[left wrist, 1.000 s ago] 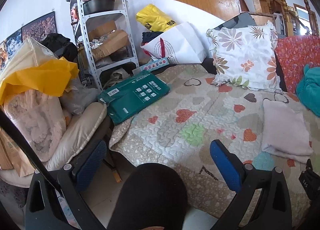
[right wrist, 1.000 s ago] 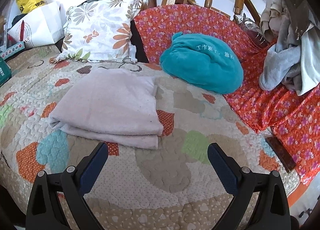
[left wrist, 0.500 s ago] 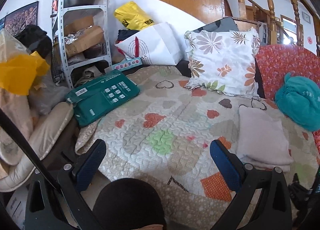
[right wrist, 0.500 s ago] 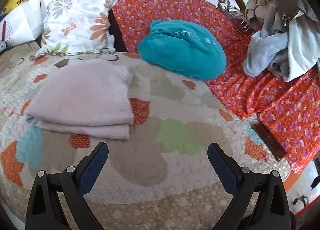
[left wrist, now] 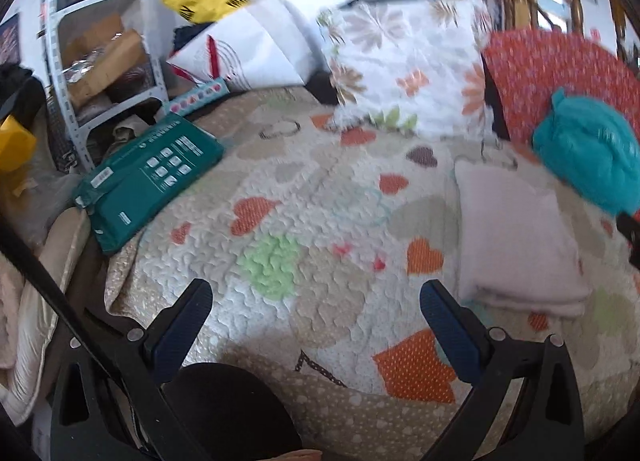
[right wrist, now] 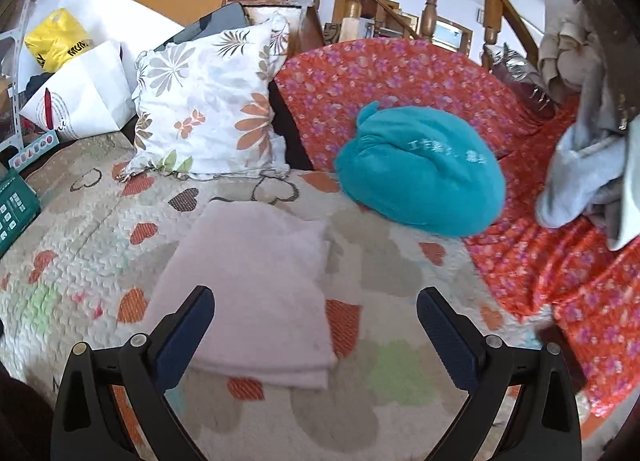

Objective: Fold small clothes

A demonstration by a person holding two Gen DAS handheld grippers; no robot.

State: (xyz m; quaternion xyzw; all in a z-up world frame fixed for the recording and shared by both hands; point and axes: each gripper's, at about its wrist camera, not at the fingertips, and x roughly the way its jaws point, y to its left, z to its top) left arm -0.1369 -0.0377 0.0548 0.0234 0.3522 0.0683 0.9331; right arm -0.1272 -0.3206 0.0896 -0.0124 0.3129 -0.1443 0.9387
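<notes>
A folded pale pink garment lies flat on the heart-patterned quilt. My left gripper hangs open over the quilt's near edge, left of the garment, holding nothing. My right gripper is open too, just above the garment's near edge, its left finger over the cloth. A heap of grey and beige clothes sits at the far right on the red floral cover. A dark knee shows under the left gripper.
A teal cushion rests behind the garment, a floral pillow to its left. A green box lies at the quilt's left edge. A metal shelf, bags and a wooden staircase stand behind.
Both views have swung: the left gripper turned right, bringing the garment and teal cushion further in. The right gripper turned back left and up, so the garment sits between its fingers.
</notes>
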